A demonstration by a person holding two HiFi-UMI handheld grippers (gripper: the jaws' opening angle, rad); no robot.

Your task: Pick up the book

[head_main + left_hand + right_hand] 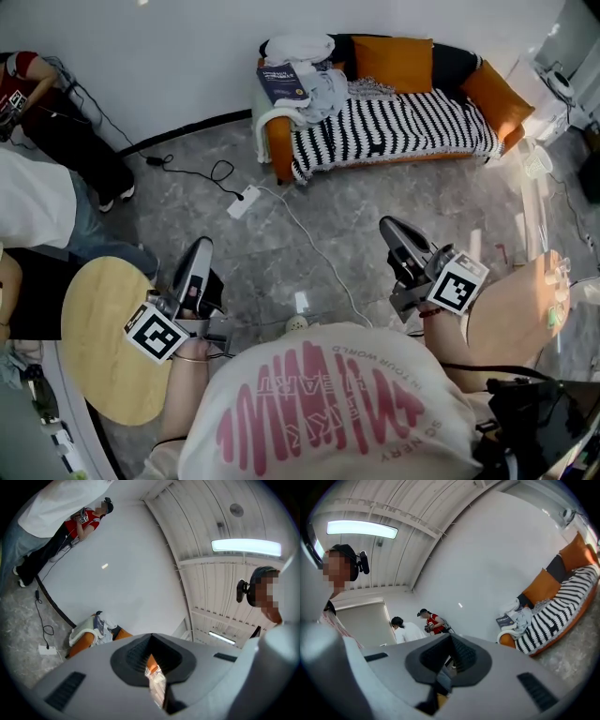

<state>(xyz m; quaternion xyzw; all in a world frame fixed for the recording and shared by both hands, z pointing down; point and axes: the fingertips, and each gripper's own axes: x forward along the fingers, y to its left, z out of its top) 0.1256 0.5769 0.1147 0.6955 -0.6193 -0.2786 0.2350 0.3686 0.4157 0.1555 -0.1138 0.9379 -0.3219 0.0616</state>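
A dark blue book (282, 82) lies on the left arm of the orange sofa (500, 98), beside crumpled clothes (319, 82); it also shows small in the right gripper view as the book (505, 620). My left gripper (201, 248) hangs over the floor at lower left, jaws shut and empty. My right gripper (392, 228) is at right centre, shut too, with nothing held. Both are well short of the sofa. In the left gripper view the sofa arm (86, 637) is far off.
A round wooden table (105, 339) stands at lower left. A white power strip (244, 201) and cables cross the grey floor. People stand or sit at the left wall. A striped blanket (394, 127) covers the sofa seat.
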